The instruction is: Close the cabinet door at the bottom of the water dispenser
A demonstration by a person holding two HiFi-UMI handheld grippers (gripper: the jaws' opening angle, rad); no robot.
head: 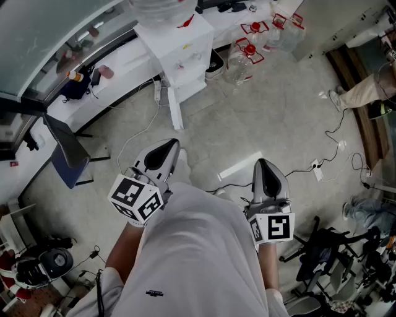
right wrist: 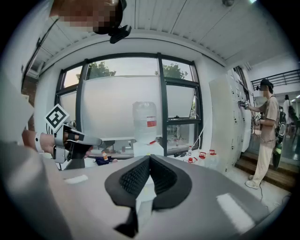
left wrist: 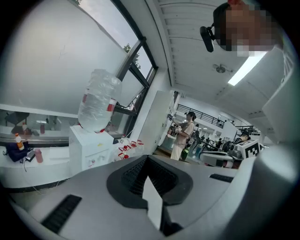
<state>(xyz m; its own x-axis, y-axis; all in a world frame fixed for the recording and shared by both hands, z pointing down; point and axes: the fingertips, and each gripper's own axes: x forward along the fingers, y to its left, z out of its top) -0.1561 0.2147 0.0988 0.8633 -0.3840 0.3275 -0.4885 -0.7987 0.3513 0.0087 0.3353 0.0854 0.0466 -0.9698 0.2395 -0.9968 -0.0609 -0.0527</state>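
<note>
Jaws first: both pairs are pressed together with nothing between them. I read that along the left gripper (left wrist: 148, 161) and along the right gripper (right wrist: 149, 159), where the black pads meet at the tips.

From the head view I hold both tools at waist height, left gripper (head: 169, 145) and right gripper (head: 263, 163), noses pointing across the floor at the water dispenser (head: 177, 49). It stands ahead of me against the window counter, well apart from either tool, with the bottle (head: 154, 8) upended on top.

The cabinet door (head: 175, 110) at its foot looks open. I see it edge-on as a narrow white panel, its long line running from the dispenser's near left corner out toward me. Its free end lies just ahead of the left gripper in the picture, though down at floor level and well below it.

I judge the left gripper the nearer one. The hinge seems to sit at that left corner, so the closing push would go against the panel's left face, sweeping it to my right. I would need to step in and drop low first. Spare bottles (head: 247, 52) stand right of the dispenser, clear of the swing.
</note>
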